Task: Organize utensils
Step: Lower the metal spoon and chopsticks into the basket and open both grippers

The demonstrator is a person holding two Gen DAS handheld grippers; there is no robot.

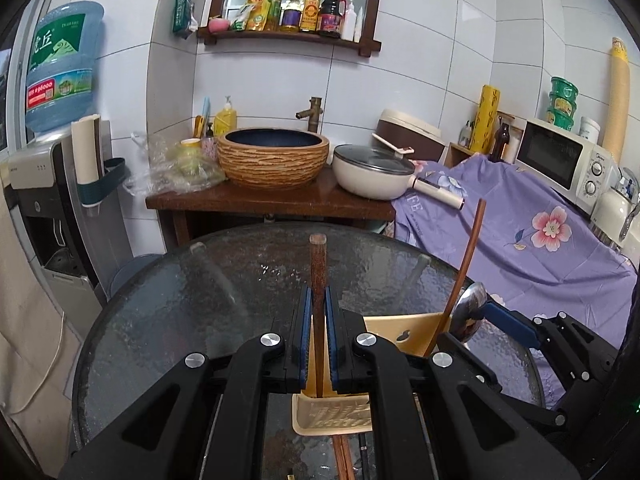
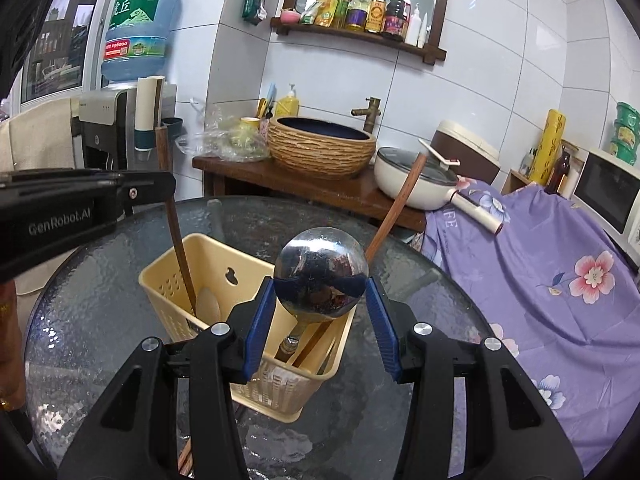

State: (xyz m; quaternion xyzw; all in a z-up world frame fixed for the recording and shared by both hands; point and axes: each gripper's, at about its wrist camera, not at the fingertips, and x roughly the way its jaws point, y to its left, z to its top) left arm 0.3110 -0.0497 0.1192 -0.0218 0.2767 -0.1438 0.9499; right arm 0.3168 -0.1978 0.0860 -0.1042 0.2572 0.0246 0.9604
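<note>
Left gripper (image 1: 318, 308) is clamping 1 dark wooden chopstick (image 1: 318, 280); right gripper (image 2: 320, 304) is squeezing shiny steel ladle (image 2: 320, 274), both standing in cream perforated plastic utensil basket (image 2: 168, 284).

You are facing a wall of white tiles (image 1: 420, 60), and the wooden washstand (image 1: 272, 200) is standing against it. On the washstand a woven-look basin (image 1: 273, 158) is sitting under a brass tap (image 1: 314, 114). Above the washstand a dark-framed mirror shelf (image 1: 288, 38) is carrying bottles. Left of the washstand a water dispenser (image 1: 48, 184) is bearing a blue jug (image 1: 62, 64). Right of the washstand a purple floral cloth (image 2: 560, 272) is draping furniture, with a white microwave (image 1: 564, 160) sitting on it. In front of the washstand a round glass table (image 2: 120, 320) is catching daylight.
</note>
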